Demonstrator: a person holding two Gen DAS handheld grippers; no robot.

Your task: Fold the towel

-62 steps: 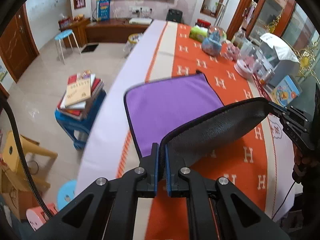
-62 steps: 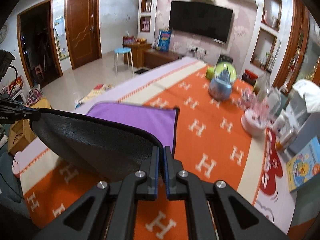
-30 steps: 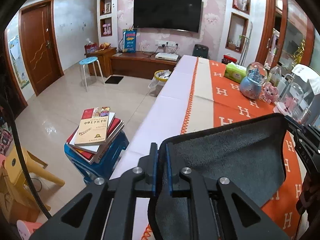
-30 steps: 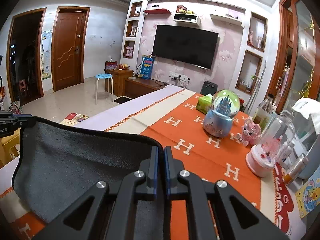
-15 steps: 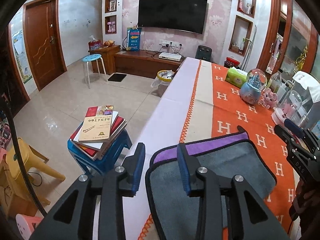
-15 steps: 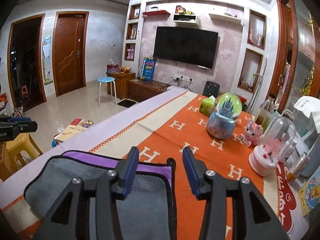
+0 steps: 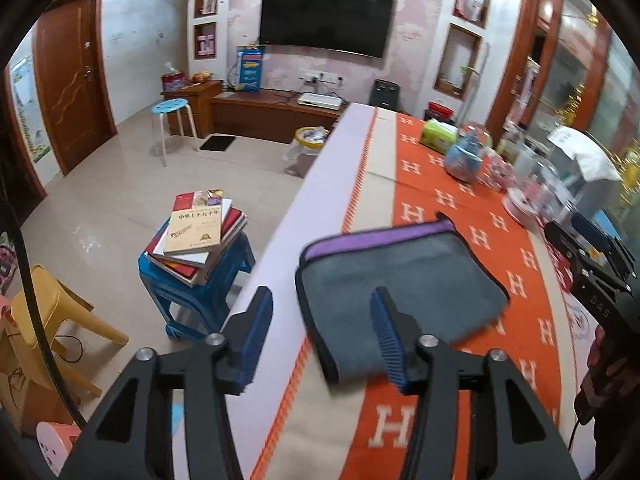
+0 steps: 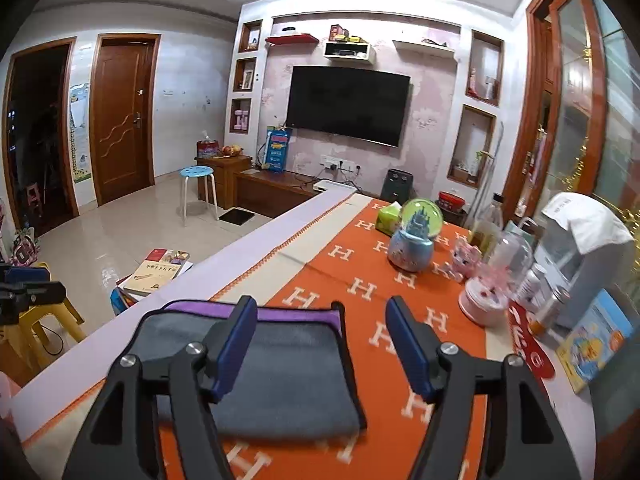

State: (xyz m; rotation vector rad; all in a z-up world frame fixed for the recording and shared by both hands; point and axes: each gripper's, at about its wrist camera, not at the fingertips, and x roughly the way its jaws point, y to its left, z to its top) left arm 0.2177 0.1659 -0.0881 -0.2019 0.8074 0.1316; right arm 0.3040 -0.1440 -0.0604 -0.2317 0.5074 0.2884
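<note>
With the towel (image 7: 400, 280) lying doubled on the worktop (image 7: 420, 168), grey face up and a purple strip showing along its 12 o'clock edge, the first fold reads as laid down. Left hand-held gripper (image 7: 320, 336): jaws wide apart, holding nothing, hovering over the towel's near-left corner. Right hand-held gripper (image 8: 320, 346): jaws likewise spread and empty, above the towel's near-right part. Towel (image 8: 256, 368) sits near the worktop's edge on the orange patterned cloth (image 8: 360, 280), well apart from the snow globe (image 8: 416, 236) and clutter toward 1–2 o'clock.

Judgement: release step, between folds. The next move likely calls for re-gripping two corners of one short side and carrying them across for a second fold, keeping the edges aligned; the top layer sits slightly short of the purple edge.
</note>
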